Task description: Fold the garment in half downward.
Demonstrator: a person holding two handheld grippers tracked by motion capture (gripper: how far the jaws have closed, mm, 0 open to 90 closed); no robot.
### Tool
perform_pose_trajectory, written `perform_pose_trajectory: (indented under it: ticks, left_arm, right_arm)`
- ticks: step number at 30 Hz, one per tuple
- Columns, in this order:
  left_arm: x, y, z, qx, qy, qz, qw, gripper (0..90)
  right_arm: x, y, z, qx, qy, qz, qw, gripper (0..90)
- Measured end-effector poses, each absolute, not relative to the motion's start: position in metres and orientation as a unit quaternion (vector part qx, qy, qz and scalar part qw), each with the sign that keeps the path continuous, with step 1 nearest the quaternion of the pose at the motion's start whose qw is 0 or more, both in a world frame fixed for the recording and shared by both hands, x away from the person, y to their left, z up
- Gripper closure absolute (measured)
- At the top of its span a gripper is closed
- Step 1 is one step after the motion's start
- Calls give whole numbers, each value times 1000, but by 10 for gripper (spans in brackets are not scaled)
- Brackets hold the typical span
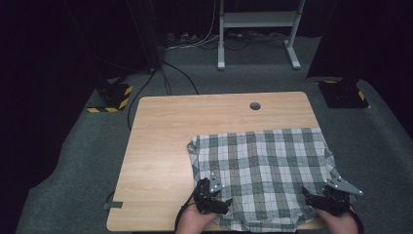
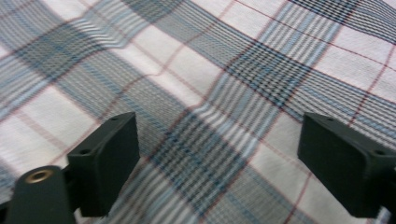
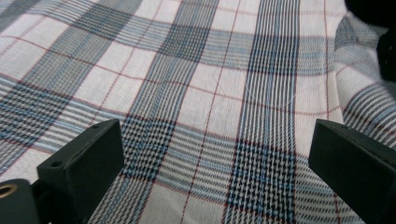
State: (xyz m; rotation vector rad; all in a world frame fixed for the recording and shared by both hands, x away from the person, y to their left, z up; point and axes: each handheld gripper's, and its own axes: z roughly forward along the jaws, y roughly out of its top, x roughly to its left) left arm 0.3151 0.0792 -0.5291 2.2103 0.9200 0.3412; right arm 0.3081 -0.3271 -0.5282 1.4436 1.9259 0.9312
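While the plaid cloth [image 1: 263, 170] lies spread over the near right part of the desk [image 1: 165, 161], its near hem and right side hang a little past the desk's edges, probably so the hems are easy to reach. Its far left corner is turned under and small ripples cross the weave, so it looks to be mid-smoothing or about to be folded. Both grippers sit at the near hem, well apart, one toward each near corner, a placing that would let the cloth be lifted evenly. The left gripper [image 2: 219, 163] hovers low over the fabric with its jaws wide apart, gripping nothing. The right gripper [image 3: 217, 172] matches it, jaws spread wide and empty. No containers stand on the desk; a round cable hole [image 1: 254, 106] sits near its far edge.
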Motion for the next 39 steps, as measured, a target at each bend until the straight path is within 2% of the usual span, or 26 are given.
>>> perform_pose_trajectory:
  ticks: [8,15,21,25,32,39]
  left_arm:
    - [320,126,-529,832,388,152,366,63]
    - [321,181,-533,815,421,158,366,59]
    - [317,225,-531,800,445,182,359,52]
    - [314,249,-532,786,466,196,356,52]
    - [312,267,-542,792,478,196,325,45]
    - [310,268,-546,789,477,201,332,18]
  right_arm:
    - [307,-319,-530,518,725,353,285,19]
    - [304,-311,-524,504,726,373,285,16]
    - [300,-289,-509,476,730,401,282,7]
    - [300,-268,-504,457,733,428,264,3]
    - [307,-245,-524,443,764,399,246,3]
    - [308,-244,-538,446,773,388,231,2]
